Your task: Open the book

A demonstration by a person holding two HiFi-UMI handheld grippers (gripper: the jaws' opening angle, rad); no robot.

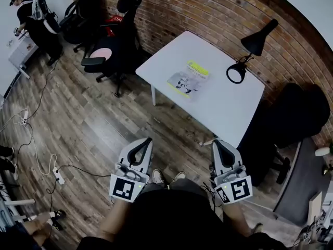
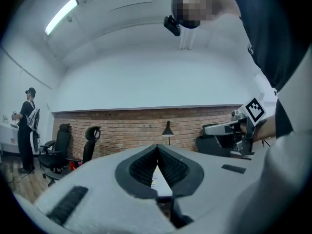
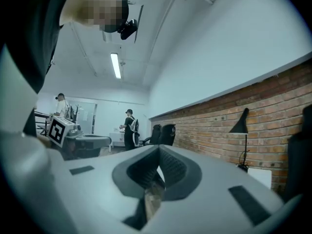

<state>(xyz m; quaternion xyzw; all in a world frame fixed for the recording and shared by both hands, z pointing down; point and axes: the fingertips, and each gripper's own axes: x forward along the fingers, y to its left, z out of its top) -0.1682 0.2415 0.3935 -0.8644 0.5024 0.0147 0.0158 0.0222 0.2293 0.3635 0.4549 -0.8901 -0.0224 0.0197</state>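
The book [image 1: 188, 80], closed with a yellow and grey cover, lies near the middle of the white table [image 1: 223, 105]. Both grippers are held level close to my body, over the wooden floor and well short of the table's near edge. In the head view my left gripper [image 1: 148, 140] is shut with nothing in it. My right gripper [image 1: 216, 142] beside it also has its jaws together and empty. In the left gripper view the pads [image 2: 146, 165] meet at the tip, and a strip of the table shows through the gap below. The right gripper view shows its pads [image 3: 171, 166] meeting the same way.
A black desk lamp [image 1: 244, 56] stands at the table's far right. Black office chairs [image 1: 112, 46] stand left of the table, and a dark chair [image 1: 291, 124] stands to its right. Cables and a power strip [image 1: 59, 176] lie on the floor at the left. A person [image 1: 28, 17] stands far back left.
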